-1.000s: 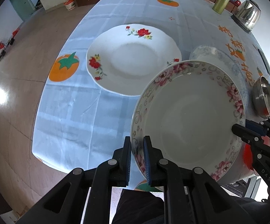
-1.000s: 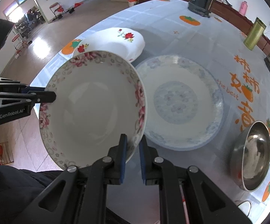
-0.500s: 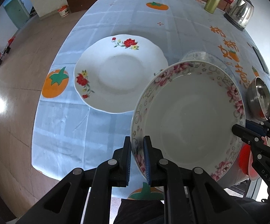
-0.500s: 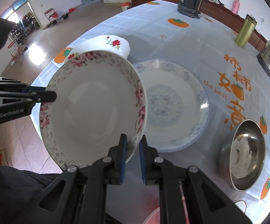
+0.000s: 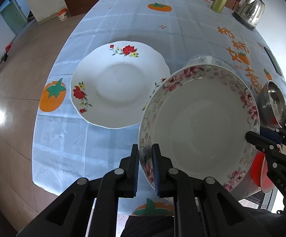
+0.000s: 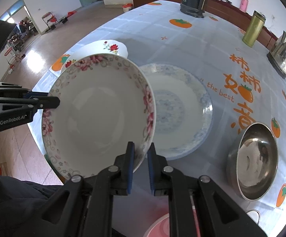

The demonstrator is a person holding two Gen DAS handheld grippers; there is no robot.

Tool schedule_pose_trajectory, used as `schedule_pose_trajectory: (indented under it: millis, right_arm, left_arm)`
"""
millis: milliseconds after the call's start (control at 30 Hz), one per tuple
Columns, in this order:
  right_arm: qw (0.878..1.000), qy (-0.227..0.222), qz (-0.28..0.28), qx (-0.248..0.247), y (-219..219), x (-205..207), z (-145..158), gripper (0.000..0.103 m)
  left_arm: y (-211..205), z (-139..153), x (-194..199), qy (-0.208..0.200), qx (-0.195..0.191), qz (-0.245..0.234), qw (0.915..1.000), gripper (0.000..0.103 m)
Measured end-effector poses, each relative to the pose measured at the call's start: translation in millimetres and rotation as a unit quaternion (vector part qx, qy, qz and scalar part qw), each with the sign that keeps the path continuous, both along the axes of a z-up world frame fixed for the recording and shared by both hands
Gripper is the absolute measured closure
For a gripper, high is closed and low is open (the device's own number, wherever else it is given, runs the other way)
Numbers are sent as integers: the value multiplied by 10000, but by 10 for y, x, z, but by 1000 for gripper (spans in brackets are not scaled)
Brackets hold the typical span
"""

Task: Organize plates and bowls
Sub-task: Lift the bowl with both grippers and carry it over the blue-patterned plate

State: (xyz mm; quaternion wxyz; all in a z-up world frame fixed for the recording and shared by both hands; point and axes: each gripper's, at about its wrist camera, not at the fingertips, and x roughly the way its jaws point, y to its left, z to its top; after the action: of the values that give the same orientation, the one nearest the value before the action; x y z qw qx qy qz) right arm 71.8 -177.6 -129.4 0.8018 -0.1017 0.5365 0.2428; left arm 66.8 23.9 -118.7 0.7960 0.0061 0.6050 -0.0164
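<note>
Clearly, the sorting is only beginning: every dish is lying apart on the bench (image 5: 107, 27) and nothing is stacked. The one piece in hand is the pink-flowered bowl (image 5: 200, 126), which both grippers are holding in the air above the near edge of the bench, tilted so its hollow faces the cameras.

Taking that bowl as the landmark, the red-flowered plate (image 5: 115, 86) is lying flat beyond it toward the person's left. The blue-patterned plate (image 6: 180, 108) is lying beyond it toward the right, partly hidden behind its rim. The steel bowl (image 6: 255, 162) is sitting further right again, well apart from the plates. So two plates and two bowls are waiting to be grouped, and the judgement is that most of the work is left.

The left gripper (image 5: 145, 164) is reaching in from the near left, its fingers (image 5: 156, 167) closing on the bowl's rim, one inside and one outside. The right gripper (image 6: 141, 165) is doing the same at the opposite side of the rim, its fingers (image 6: 130, 164) pinching the wall from below. Each gripper is showing in the other's view at the far rim, so the bowl is being carried between them, clear of the bench. Which dish it is heading for cannot be told.
</note>
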Motion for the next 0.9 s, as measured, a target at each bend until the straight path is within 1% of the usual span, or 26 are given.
schedule_pose_trajectory:
  millis: [433,733,900]
  right_arm:
    - [9999,-41,-115,25,-57,21,37,90]
    - [9994,-104,-326,48,-180,50,90,90]
    - [9988,-112,-480,55,-280,78,105,90]
  left_arm:
    - [-62,52,23,-85,-9,-121,9999,89]
    - [-226,154,92,-232,39,-325,9992,89]
    - [-313,167,122,-238,26,-427,9988,90]
